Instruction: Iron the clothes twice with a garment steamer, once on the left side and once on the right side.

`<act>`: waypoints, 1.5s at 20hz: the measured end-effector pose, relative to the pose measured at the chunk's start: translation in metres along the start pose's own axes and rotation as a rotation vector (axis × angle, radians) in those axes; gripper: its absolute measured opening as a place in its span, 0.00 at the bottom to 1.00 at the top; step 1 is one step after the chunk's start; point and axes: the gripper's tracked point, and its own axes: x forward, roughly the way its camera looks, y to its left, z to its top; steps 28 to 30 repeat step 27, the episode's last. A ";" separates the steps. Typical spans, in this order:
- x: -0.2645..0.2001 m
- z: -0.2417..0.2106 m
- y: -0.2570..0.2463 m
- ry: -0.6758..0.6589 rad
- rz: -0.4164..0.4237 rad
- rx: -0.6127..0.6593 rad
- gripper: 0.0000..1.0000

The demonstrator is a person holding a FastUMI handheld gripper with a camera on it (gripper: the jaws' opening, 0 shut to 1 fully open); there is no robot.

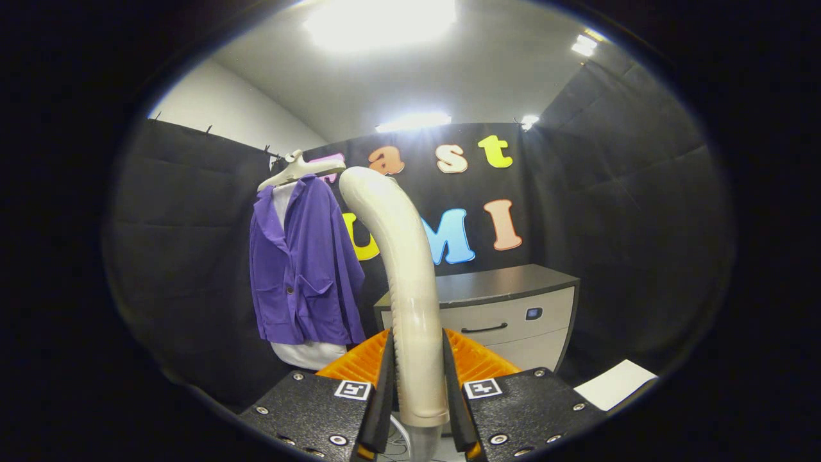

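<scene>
Black cloth walled the booth on all sides, with bright ceiling lights above and a low grey cabinet standing against the back wall. To the left of that cabinet a purple jacket hung on a pale hanger, with a white garment showing below its hem and at the collar.

The gripper had its two fingers drawn in close on the handle of the steamer, one on each side, and both appeared to press against it, so the tool looked firmly held. The cream handle rose from between the fingers, ran up and away from the camera, and curved over towards the left at its top. Its long axis therefore stood roughly upright, leaning a little towards the jacket, and its top end overlapped the hanger's right arm in the view. The working face of the steamer could not be seen from here.

The jacket lay ahead of the fingers and off to their left, well apart from the tool, hanging with its front turned towards the camera and its length running straight down. Judging by this, neither pass had begun. The coming move would call for carrying the steamer forward and leftward until its top end met the cloth, then stroking along the garment's hanging length down one side.

A white sheet lay low on the right, near the fingers.
</scene>
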 end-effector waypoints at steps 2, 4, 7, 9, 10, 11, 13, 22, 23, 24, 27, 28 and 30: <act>-0.005 0.005 -0.007 -0.015 -0.010 -0.009 0.38; -0.008 0.007 -0.007 -0.024 -0.022 -0.008 0.38; -0.007 0.006 0.002 -0.029 -0.032 -0.009 0.38; -0.007 0.004 0.007 -0.026 -0.040 -0.003 0.38; -0.007 0.004 0.011 -0.028 -0.042 0.001 0.38; -0.007 0.003 0.016 -0.028 -0.042 0.002 0.38; -0.004 0.003 0.023 -0.027 -0.041 -0.006 0.38; 0.011 0.006 0.037 -0.022 -0.047 -0.008 0.38; 0.010 0.007 0.038 -0.023 -0.044 -0.010 0.38; 0.010 0.008 0.038 -0.024 -0.044 -0.014 0.38; 0.009 0.011 0.035 -0.032 -0.050 -0.011 0.38; 0.009 0.011 0.035 -0.032 -0.050 -0.011 0.38; 0.009 0.011 0.035 -0.032 -0.050 -0.011 0.38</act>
